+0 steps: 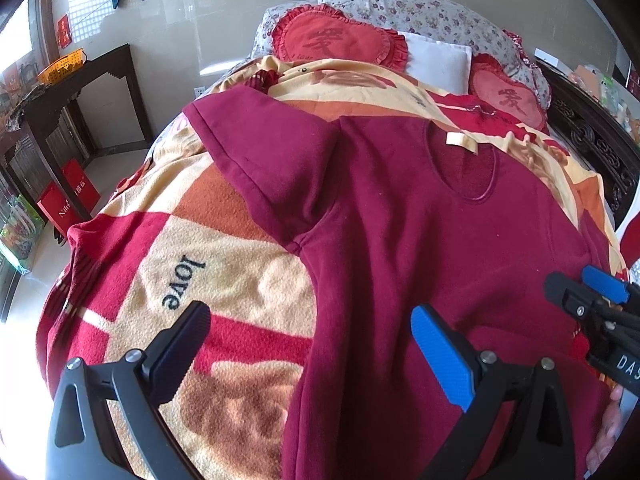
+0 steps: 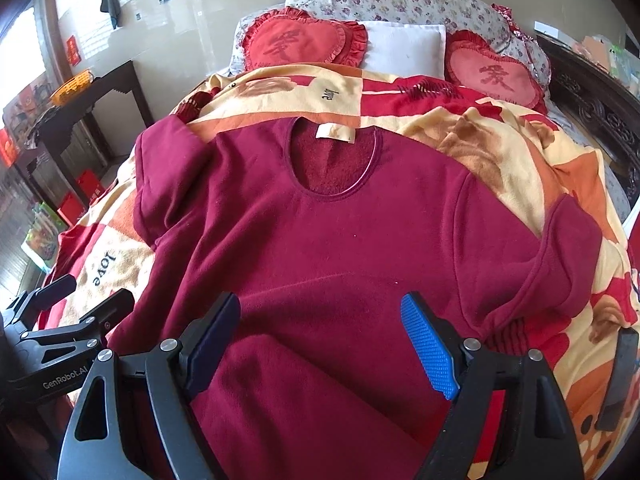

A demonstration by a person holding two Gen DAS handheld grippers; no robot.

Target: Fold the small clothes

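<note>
The bed (image 2: 592, 120) has a dark carved wooden frame along its right side; over it lies a fleece blanket (image 2: 500, 152) in cream, orange and red blocks, printed with the word "love". Spread flat on the blanket is a maroon long-sleeved top (image 2: 320, 240) — neckline toward the headboard, both sleeves bent back up toward the shoulders. At the head sit two red heart-shaped cushions (image 2: 296, 46), a white pillow (image 2: 404, 50) between them; behind these — floral pillows (image 2: 400, 0).
</note>
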